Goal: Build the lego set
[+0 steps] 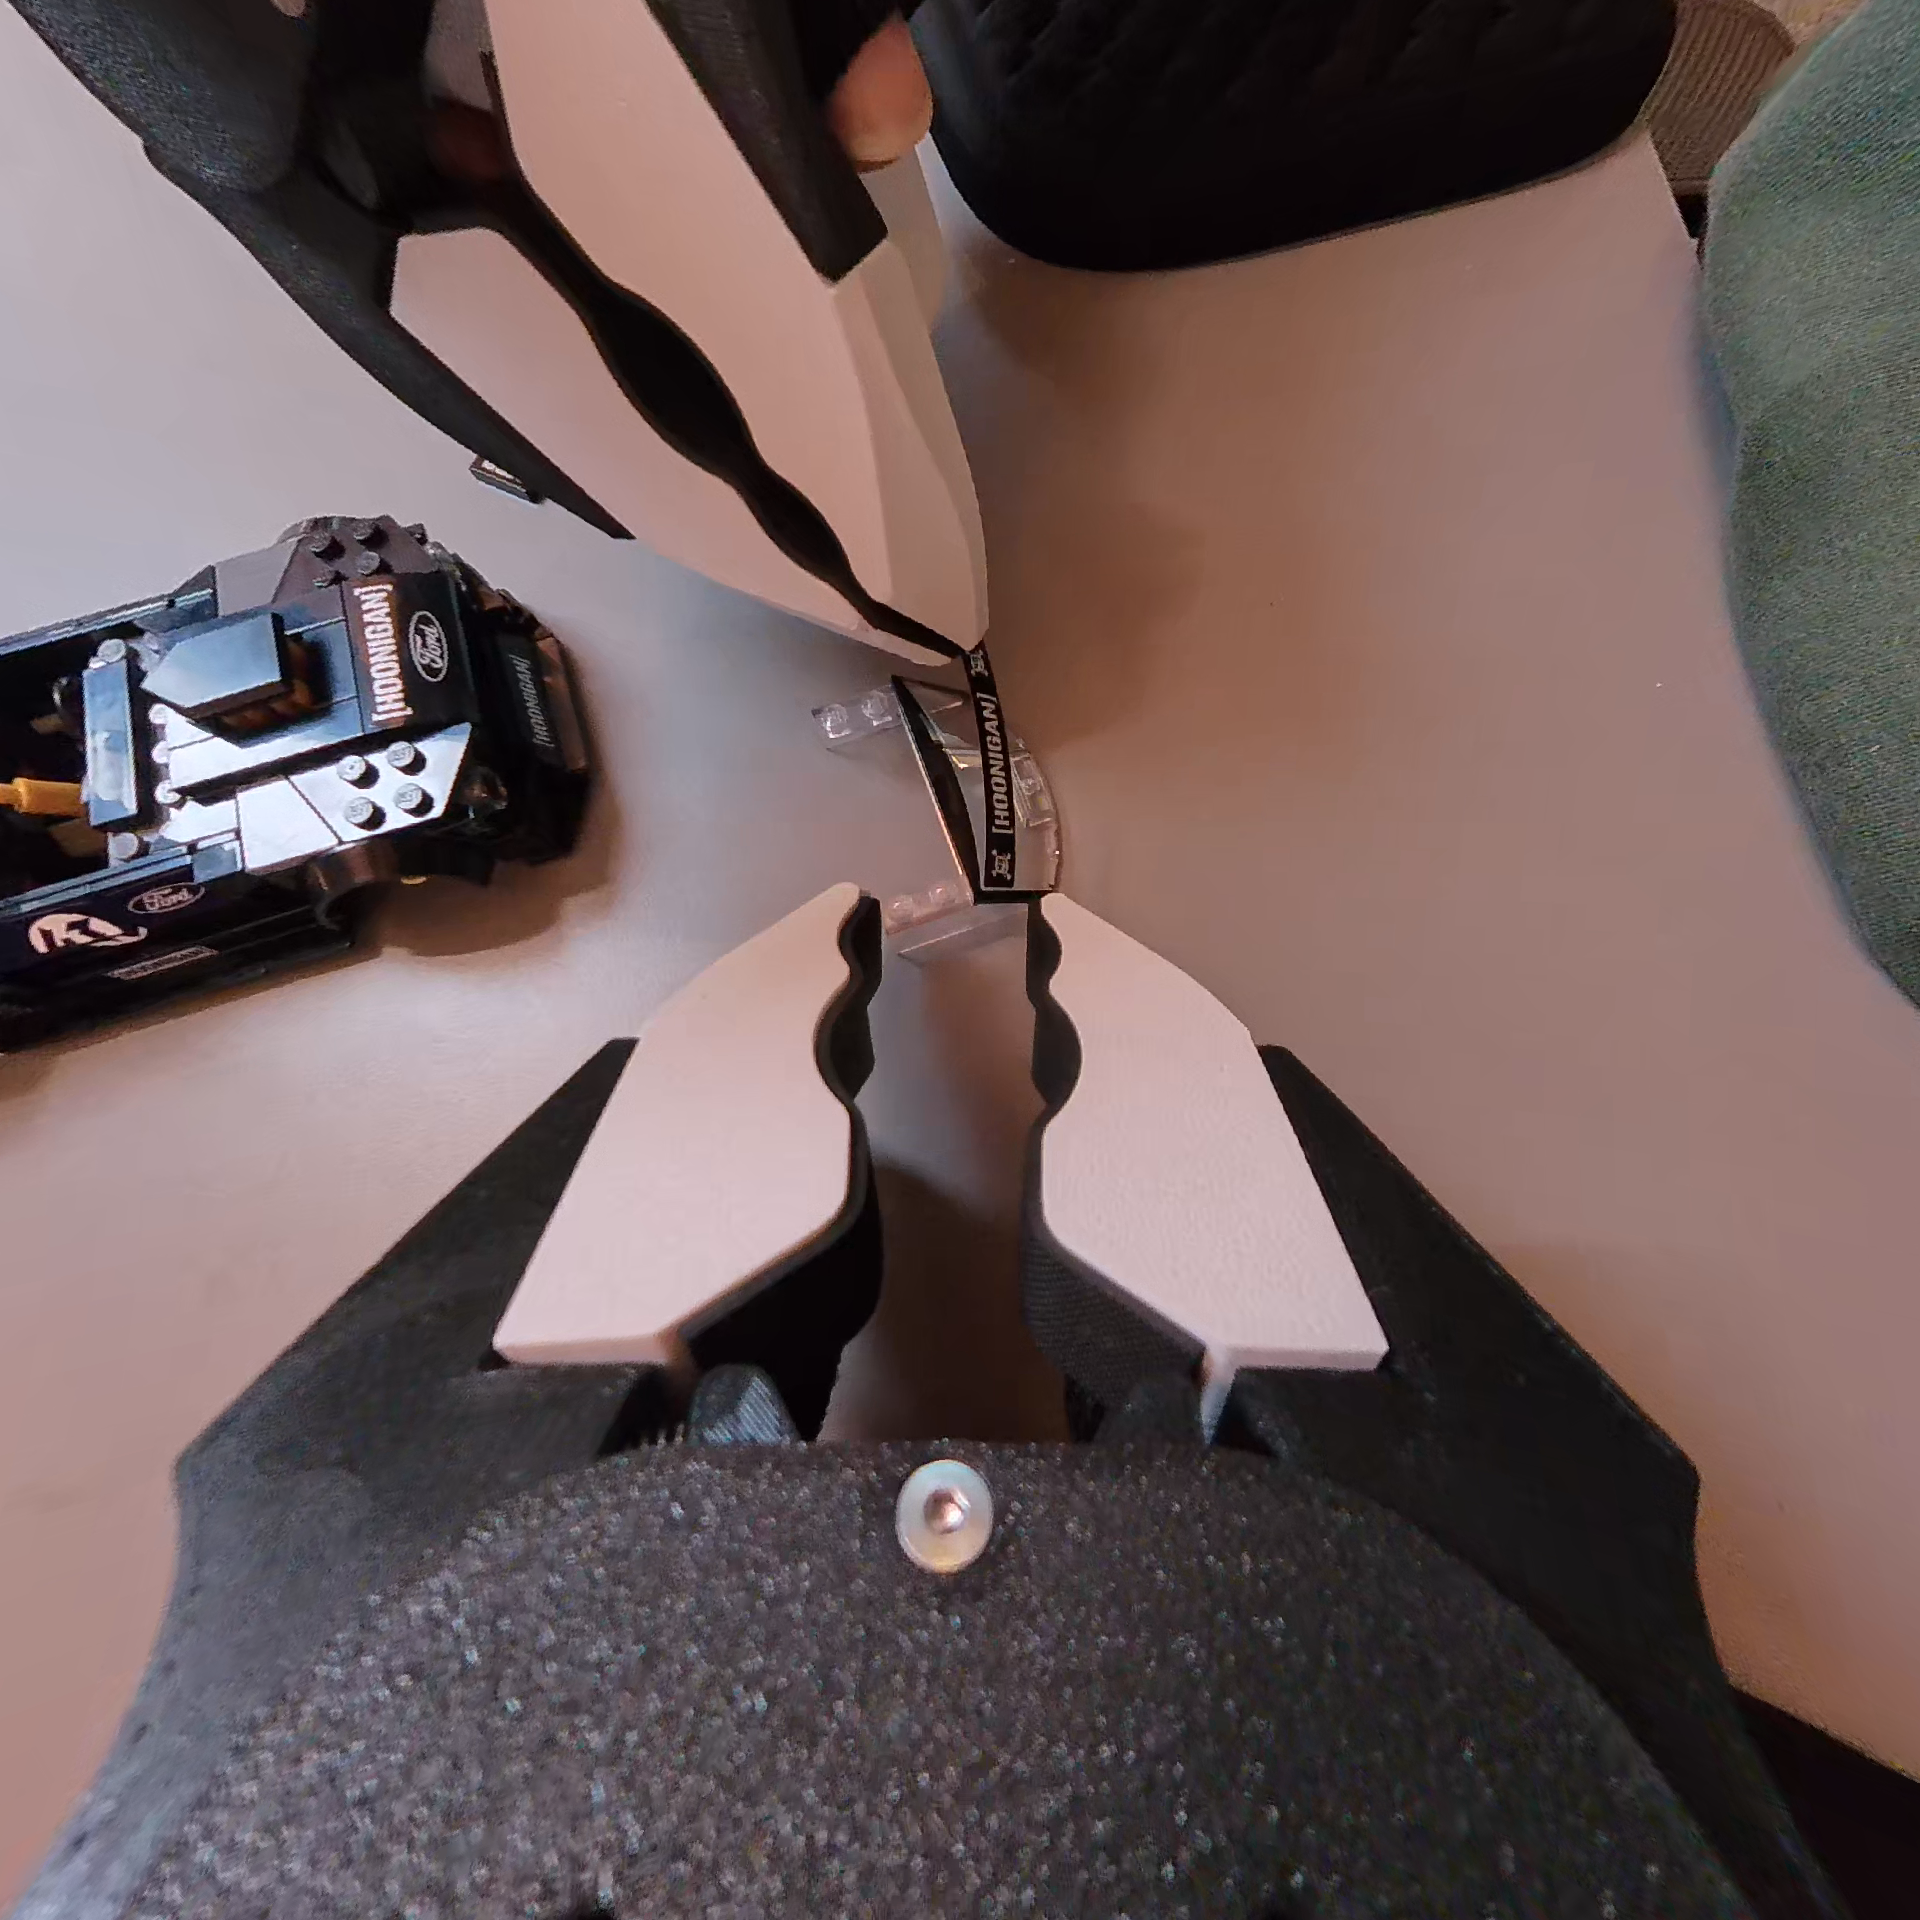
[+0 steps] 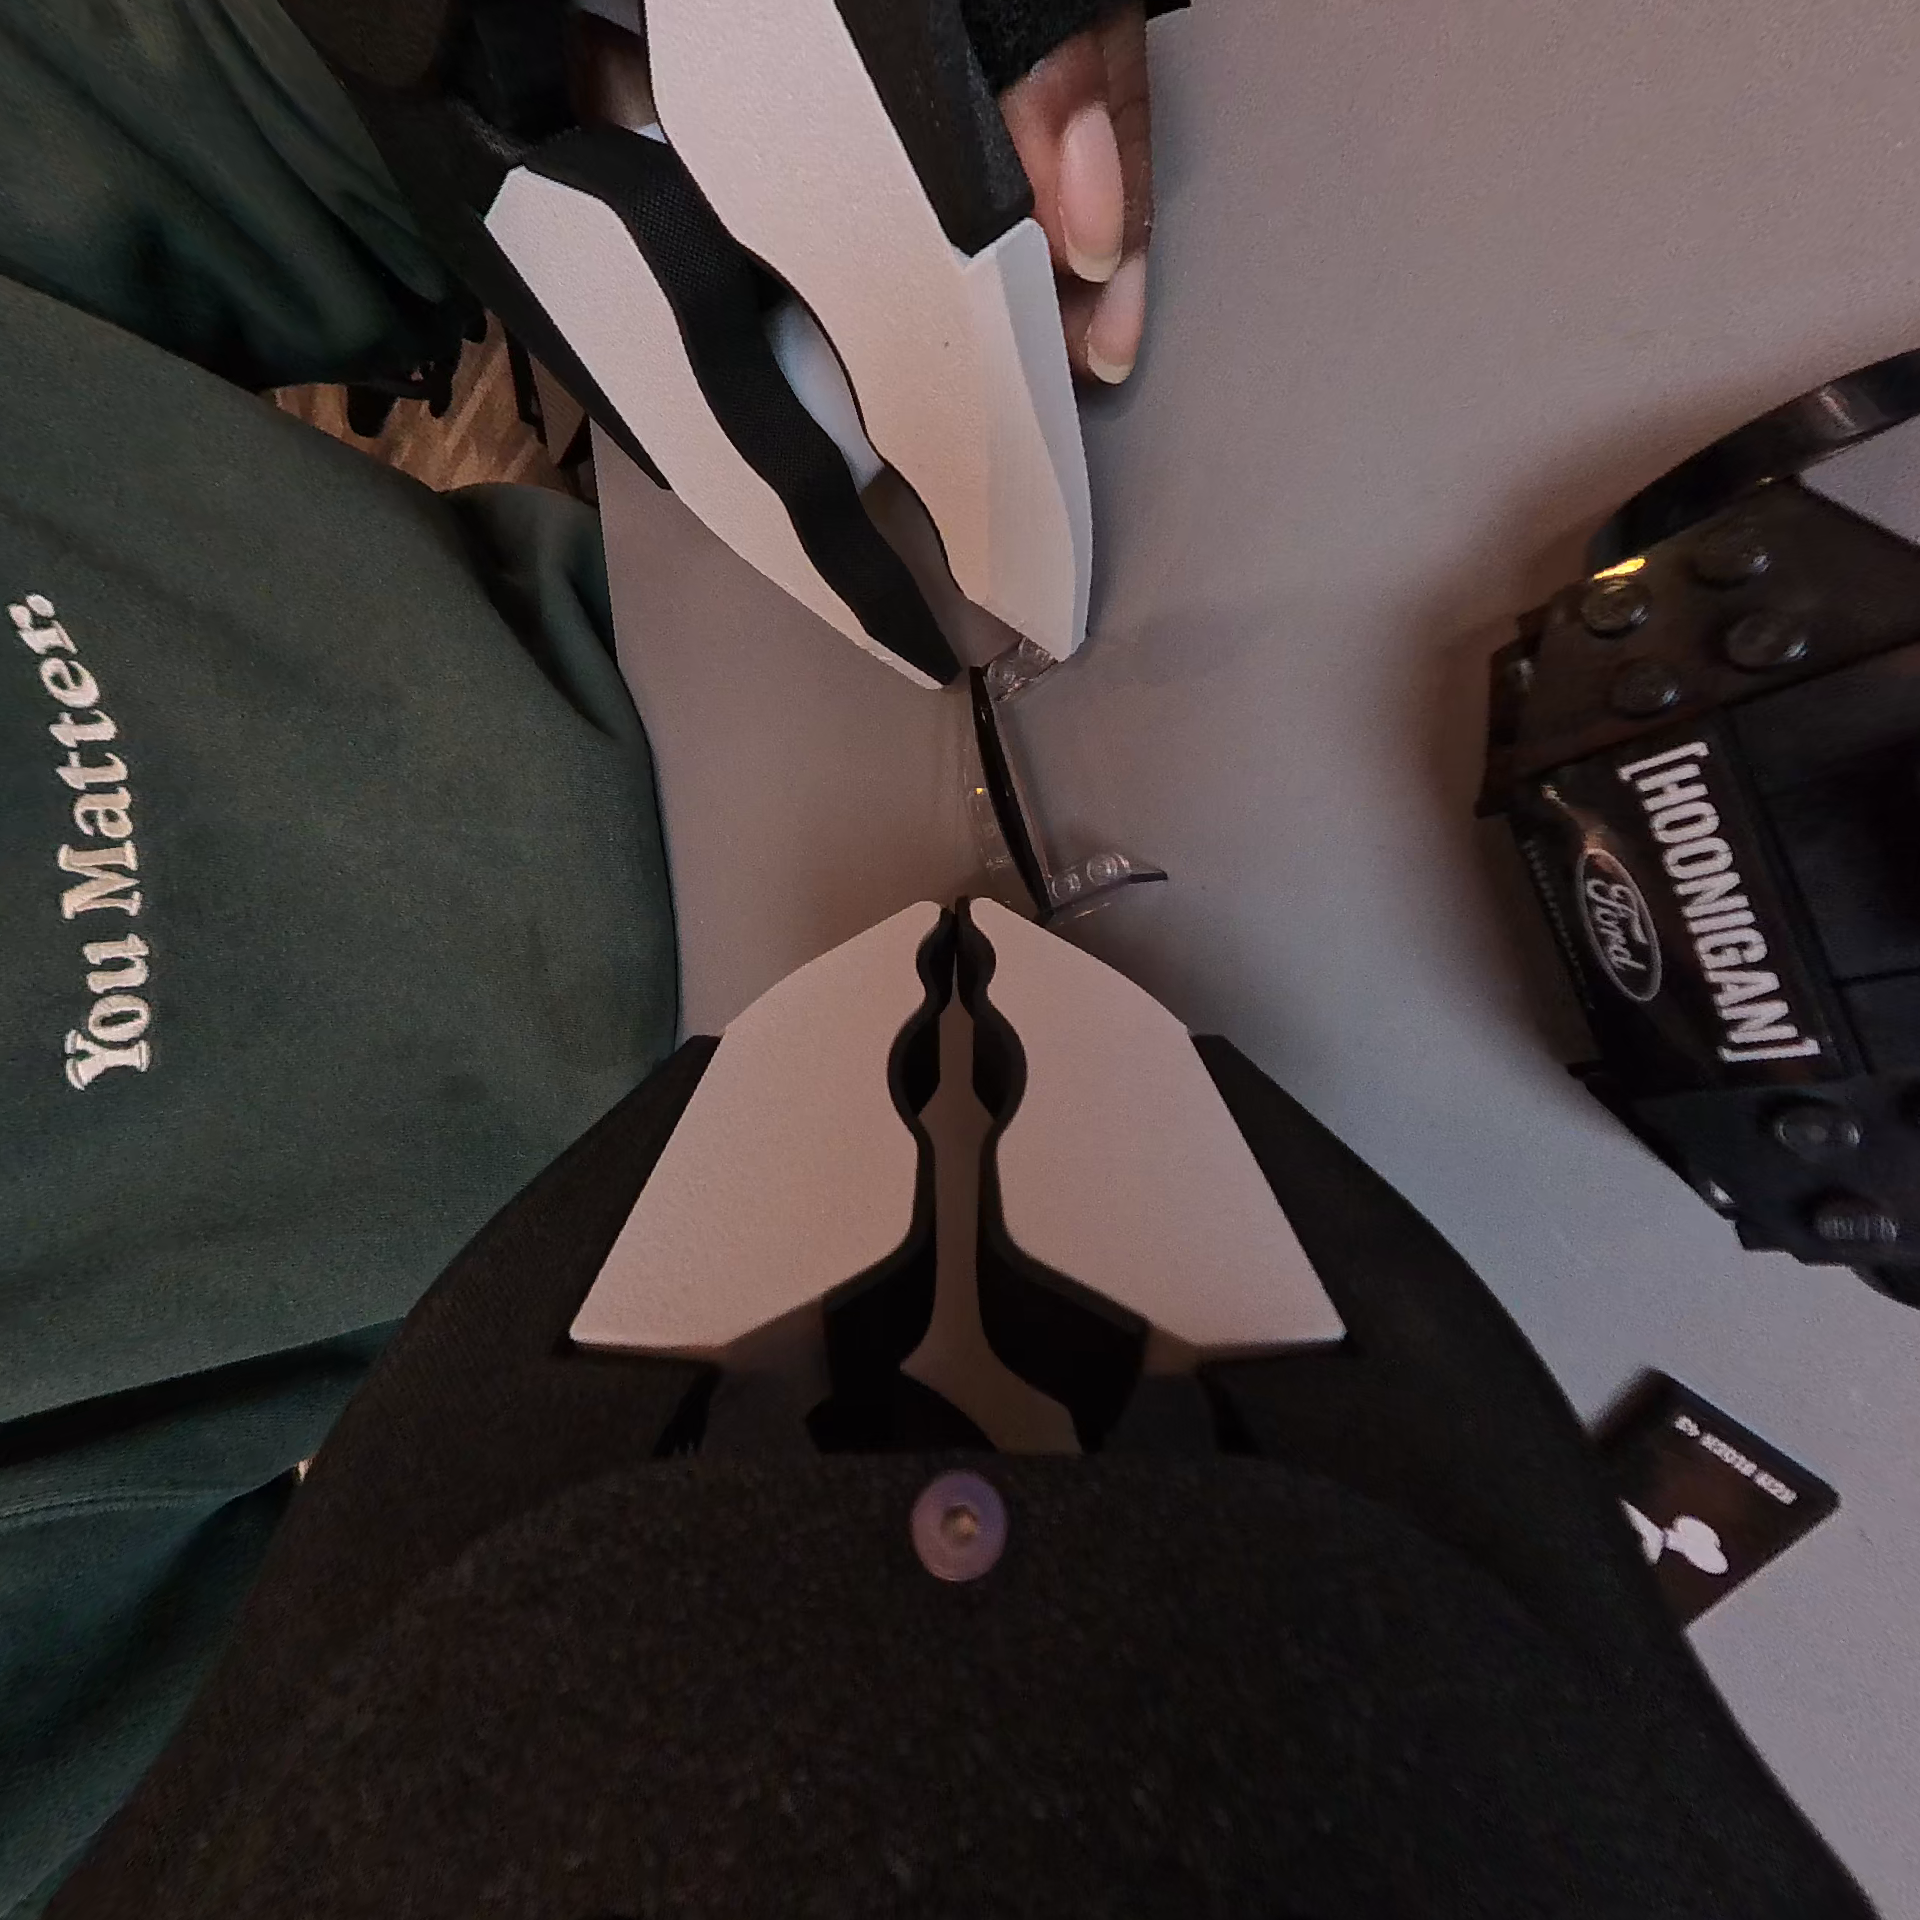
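A clear windscreen piece with a black printed band (image 1: 997,790) hangs between my two grippers above the grey table (image 1: 1351,623). My left gripper (image 1: 951,909) is closed on its near end, the clear stud plate filling the gap between the tips. My right gripper (image 1: 961,652) comes in from the top with its jaws shut, its tips touching the far end of the band. In the right wrist view my right gripper (image 2: 956,912) is shut beside the windscreen (image 2: 1003,790) and the left gripper (image 2: 1010,663) clamps the clear studs. The black car model (image 1: 312,748) lies at the left.
The car (image 2: 1714,883) sits to the right in the right wrist view, with a small black printed tile (image 2: 1714,1496) near it. A small black piece (image 1: 504,478) lies behind the car. A person in a green sweatshirt (image 2: 260,831) sits at the table edge. About 5 cm separates my left fingertips from my right. The small black printed tile (image 2: 1714,1496) is about 12 cm from my right fingertips.
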`<state>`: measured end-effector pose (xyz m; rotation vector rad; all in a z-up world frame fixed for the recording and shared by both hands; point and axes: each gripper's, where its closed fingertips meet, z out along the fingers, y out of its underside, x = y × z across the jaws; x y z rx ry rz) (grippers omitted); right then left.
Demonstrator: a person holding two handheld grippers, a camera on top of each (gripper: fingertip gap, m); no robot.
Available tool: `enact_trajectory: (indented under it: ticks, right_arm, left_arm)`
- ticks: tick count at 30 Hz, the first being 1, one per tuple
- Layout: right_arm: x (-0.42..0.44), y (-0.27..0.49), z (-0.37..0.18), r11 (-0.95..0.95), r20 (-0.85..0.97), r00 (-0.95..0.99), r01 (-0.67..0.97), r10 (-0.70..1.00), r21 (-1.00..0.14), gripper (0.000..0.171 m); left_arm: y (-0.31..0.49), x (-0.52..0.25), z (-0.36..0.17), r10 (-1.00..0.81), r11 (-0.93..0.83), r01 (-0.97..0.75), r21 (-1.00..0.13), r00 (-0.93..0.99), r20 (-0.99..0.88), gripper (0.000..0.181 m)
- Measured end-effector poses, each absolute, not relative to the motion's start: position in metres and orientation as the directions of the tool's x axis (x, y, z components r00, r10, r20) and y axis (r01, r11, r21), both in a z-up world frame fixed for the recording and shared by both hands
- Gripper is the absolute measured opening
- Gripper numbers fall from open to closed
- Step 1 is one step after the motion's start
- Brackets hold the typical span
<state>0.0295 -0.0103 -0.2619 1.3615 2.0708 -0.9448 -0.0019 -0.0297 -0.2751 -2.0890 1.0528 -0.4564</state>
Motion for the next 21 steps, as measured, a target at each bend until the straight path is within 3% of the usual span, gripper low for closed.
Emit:
enact_trajectory:
  ticks: [21]
  right_arm:
    - [0.0292,-0.0104,-0.2627,0.275,-0.707,-0.388,0.921,0.591,-0.275,0.000]
  left_arm:
    - [-0.0305,-0.0017,-0.2760,-0.802,-0.391,-0.540,-0.745,0.597,-0.012,0.027]
